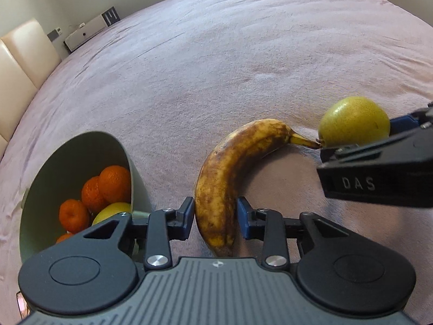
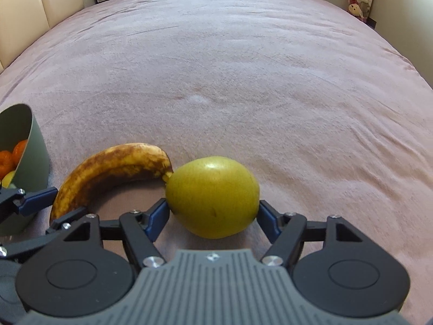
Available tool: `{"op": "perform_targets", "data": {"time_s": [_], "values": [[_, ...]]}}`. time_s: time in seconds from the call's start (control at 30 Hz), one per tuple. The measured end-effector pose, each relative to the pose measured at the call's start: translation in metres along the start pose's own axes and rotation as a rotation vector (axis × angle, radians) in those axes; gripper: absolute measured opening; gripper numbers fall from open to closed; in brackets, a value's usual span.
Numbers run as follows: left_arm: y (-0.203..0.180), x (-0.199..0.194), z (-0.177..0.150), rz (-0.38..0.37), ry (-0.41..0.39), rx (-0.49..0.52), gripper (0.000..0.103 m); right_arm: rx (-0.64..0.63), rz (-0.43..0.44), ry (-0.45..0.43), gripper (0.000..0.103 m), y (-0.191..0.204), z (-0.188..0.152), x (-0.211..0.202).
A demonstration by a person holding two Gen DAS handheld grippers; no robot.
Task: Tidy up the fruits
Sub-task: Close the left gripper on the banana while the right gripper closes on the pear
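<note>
On the pink bed cover (image 2: pixel 243 81) beside the bowl (image 1: pixel 81 149), the soft, overripe banana (image 1: pixel 216 203) is clenched near one end by the left tool (image 1: pixel 215 216); bruising is judged likely. The firm, smooth pear (image 2: pixel 213 197) is gripped at its widest by the right tool (image 2: pixel 212 216).

Soft, even daylight, sharp focus, strong fisheye bending and dark corners

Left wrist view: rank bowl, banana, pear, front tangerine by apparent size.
1. Bowl, though the gripper body hides part of it.
2. Banana, close behind the bowl; it lies nearest the lens, so that inflates it.
3. Pear, partly covered by the right gripper.
4. Front tangerine, clearly smallest.
</note>
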State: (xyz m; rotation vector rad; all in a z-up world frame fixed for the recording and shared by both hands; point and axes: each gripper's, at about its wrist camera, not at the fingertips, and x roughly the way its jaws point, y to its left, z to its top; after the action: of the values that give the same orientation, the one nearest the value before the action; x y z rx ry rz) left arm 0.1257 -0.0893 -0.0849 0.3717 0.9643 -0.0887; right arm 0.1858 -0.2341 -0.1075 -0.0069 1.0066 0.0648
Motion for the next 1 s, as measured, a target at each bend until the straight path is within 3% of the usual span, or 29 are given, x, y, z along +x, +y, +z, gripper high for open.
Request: {"op": "perform_targets", "data": {"time_s": [0.5,0.7,0.8,0.93,1.0], "values": [[0.021,-0.041,-0.044,-0.072,0.145,-0.076,0.037,-0.040,0.016,0.086,0.066,0.013,-0.056,-0.062],[0.031,-0.036,-0.059,-0.143,0.199,-0.121,0.038,-0.081,-0.005,0.091,0.066,0.022,-0.068,-0.068],[0.033,-0.039,-0.059,-0.169,0.175,-0.120,0.037,-0.074,0.016,0.079,0.063,0.018,-0.066,-0.074],[0.037,-0.045,-0.058,-0.194,0.137,-0.095,0.049,-0.109,0.010,0.075,0.065,0.016,-0.065,-0.079],[0.041,-0.047,-0.058,-0.205,0.134,-0.101,0.050,-0.115,0.016,0.077,0.065,0.014,-0.064,-0.080]]}}
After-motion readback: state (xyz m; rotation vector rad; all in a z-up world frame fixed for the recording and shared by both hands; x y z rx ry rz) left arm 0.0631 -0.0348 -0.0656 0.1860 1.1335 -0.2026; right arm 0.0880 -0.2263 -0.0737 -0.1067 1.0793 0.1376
